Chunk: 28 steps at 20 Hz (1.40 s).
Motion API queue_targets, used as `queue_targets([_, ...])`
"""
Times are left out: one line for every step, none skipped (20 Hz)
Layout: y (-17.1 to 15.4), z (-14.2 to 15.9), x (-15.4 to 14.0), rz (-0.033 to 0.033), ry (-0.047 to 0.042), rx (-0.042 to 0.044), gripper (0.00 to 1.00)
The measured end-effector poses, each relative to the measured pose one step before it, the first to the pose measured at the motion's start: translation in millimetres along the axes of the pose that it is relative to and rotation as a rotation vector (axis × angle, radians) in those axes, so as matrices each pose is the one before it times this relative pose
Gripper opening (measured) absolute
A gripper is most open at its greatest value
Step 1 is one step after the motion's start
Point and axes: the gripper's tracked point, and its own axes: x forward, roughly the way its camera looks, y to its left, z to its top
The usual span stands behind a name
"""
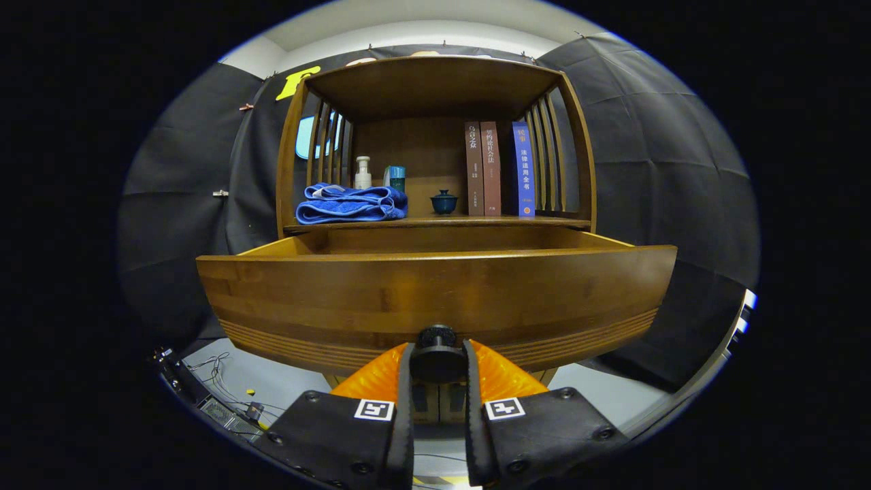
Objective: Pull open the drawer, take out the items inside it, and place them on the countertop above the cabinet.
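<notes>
Gripper (pixel 438 361) pinches the round black knob (pixel 437 338) of the pulled-out brown wooden drawer (pixel 435 299); contents hidden. Folded blue towel (pixel 350 203) lies at the countertop's (pixel 476 221) left edge.

Three books (pixel 491 169), two bottles (pixel 363 173), one towel (pixel 350 203), one cup (pixel 444 202).

The hand-held gripper (pixel 439 361) points straight ahead toward twelve o'clock, held level, its two fingers (pixel 405 381) reaching forward side by side from the six o'clock position. The fingers are drawn close together and both press on the sides of the round drawer knob (pixel 437 354), one at its nine o'clock side and one at its three o'clock side. The finger bodies behind sit even and symmetric, neither tilted.
</notes>
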Motion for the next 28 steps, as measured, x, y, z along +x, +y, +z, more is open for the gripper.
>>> queue_targets([-0.48, -3.57, -0.85, 0.00023, 0.00915, -0.00584, 0.34])
queue_targets([0.03, 0.87, -0.04, 0.00111, -0.00611, 0.00191, 0.34])
queue_targets([0.39, -0.69, 0.56, 0.00086, 0.00380, -0.00331, 0.34])
queue_targets([0.28, 0.34, -0.13, -0.00050, -0.00317, -0.01034, 0.34])
queue_targets([-0.64, -0.57, 0.09, -0.00023, -0.00144, -0.01136, 0.34])
queue_targets([0.12, -0.16, 0.49, 0.00003, -0.00194, -0.00572, 0.35])
queue_targets([0.27, 0.53, 0.19, 0.00155, -0.00036, 0.00161, 0.35])
queue_targets([-0.39, -0.28, -1.04, 0.00035, 0.00922, 0.00009, 0.41])
queue_targets([-1.47, 1.45, -4.98, -0.00220, -0.00683, 0.00044, 0.53])
queue_targets([-2.49, 3.18, -3.34, -0.01002, -0.00775, -0.00158, 0.65])
queue_targets([-3.83, -0.56, -5.93, -0.00040, -0.00599, 0.00023, 0.77])
queue_targets([-0.71, 4.91, -5.60, 0.00286, 0.00117, 0.00565, 0.89])
queue_targets([0.20, -4.69, -1.82, 0.00318, 0.00738, 0.00238, 1.00])
queue_targets([-2.05, 0.79, -3.41, 0.00323, 0.01296, 0.00288, 1.00])
queue_targets([-2.30, 2.50, -5.96, -0.00139, 0.01016, -0.00387, 1.00])
queue_targets([-2.65, 5.06, -5.04, -0.00093, 0.00447, -0.01057, 1.00])
queue_targets([-3.02, 7.39, -6.25, 0.00085, -0.00674, -0.01713, 1.00])
queue_targets([-0.62, 10.38, -5.48, 0.00286, -0.01209, -0.01584, 1.00])
queue_targets([0.57, 10.47, -6.20, 0.00792, -0.00815, -0.00948, 1.00])
queue_targets([0.68, 10.92, -4.19, 0.00850, -0.00452, -0.00055, 0.99])
queue_targets([1.00, 12.34, -4.58, 0.00834, -0.00769, 0.00941, 0.99])
queue_targets([1.03, 12.93, -0.76, 0.00604, 0.00370, 0.00961, 0.99])
queue_targets([-1.01, 10.25, -0.80, 0.00475, 0.01063, 0.00764, 0.99])
queue_targets([0.13, 13.06, 2.07, 0.00811, 0.00921, 0.01667, 0.99])
queue_targets([3.15, 14.08, 3.02, 0.01878, 0.01227, 0.02422, 0.99])
queue_targets([3.56, 11.63, 5.09, 0.02005, 0.01632, 0.02028, 0.99])
queue_targets([2.53, 9.29, 7.46, 0.01926, 0.02084, 0.00653, 0.99])
queue_targets([3.39, 6.72, 8.30, 0.02592, 0.03026, 0.00066, 0.99])
